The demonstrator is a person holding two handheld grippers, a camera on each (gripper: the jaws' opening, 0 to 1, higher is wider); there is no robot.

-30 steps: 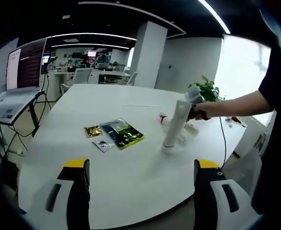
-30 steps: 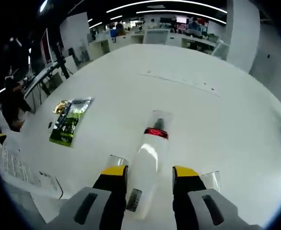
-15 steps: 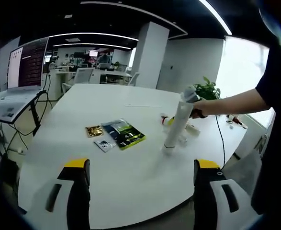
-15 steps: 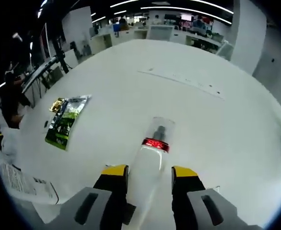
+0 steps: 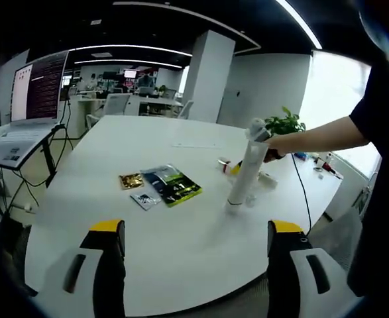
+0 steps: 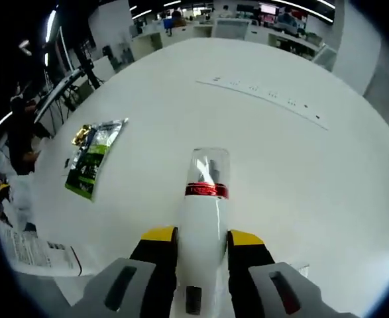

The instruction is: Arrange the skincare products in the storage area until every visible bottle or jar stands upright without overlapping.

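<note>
1. Now the tall white bottle (image 5: 242, 175) stands nearer to upright on the white table (image 5: 148, 238) than it does half a second earlier, when it leans more towards the sachets; in the left gripper view only a slight tilt remains.

2. Meanwhile the right gripper (image 6: 201, 237) clenches the bottle's body between its yellow-tipped jaws, and in the right gripper view the bottle (image 6: 203, 218) now fills more of the gap between them, its clear end (image 6: 209, 165) pointing down at the tabletop.

3. By this reading the bottle is being stood up; the task's first upright item looks almost achieved, though the bottle is not yet let go and its footing cannot be judged.

4. The bottle is slim, white and glossy, with a red band (image 6: 207, 191) just before the clear end, which touches the table.

5. The bottle stands to the right of the green sachet (image 5: 171, 185) in the left gripper view, well apart from it, with a gold sachet (image 5: 129, 180) and a small pale packet (image 5: 143, 199) on the green sachet's far side.

6. Just behind the bottle, other small items (image 5: 228, 166) lie on the table, too small to identify.

7. The left gripper (image 5: 191, 242) hangs idle, jaws wide apart and grasping nothing, near the table's edge and well short of the bottle.
</note>
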